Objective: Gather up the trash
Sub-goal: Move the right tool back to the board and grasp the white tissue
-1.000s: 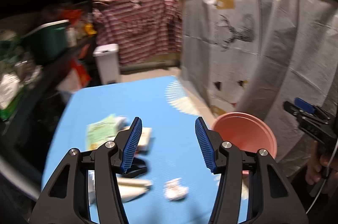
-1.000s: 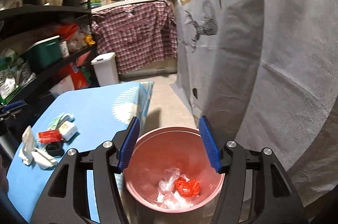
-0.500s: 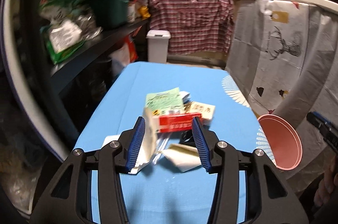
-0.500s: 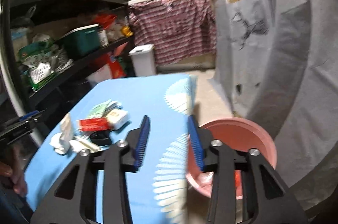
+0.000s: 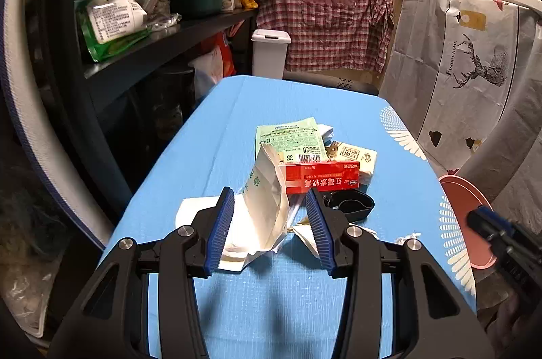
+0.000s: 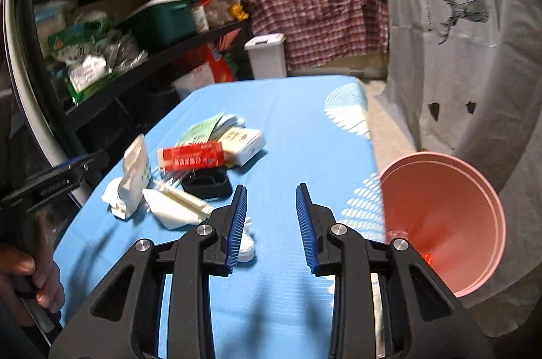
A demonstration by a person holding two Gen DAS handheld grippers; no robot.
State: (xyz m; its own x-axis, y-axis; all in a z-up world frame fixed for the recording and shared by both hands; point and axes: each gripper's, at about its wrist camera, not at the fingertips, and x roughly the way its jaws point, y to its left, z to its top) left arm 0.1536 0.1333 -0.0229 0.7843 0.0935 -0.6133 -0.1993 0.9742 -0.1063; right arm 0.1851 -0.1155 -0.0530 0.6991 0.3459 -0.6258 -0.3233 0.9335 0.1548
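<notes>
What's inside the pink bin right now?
Little shows. In the right wrist view the pink bin stands beside the blue table; only a red scrap glints at its bottom. The right gripper's frame covers the rest. The left wrist view shows only its rim.

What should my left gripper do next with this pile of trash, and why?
Probably ease the left gripper forward and close on the white paper bag. The bag stands upright between the open jaws, nearest of the pile, and the pads do not seem to press it yet.
</notes>
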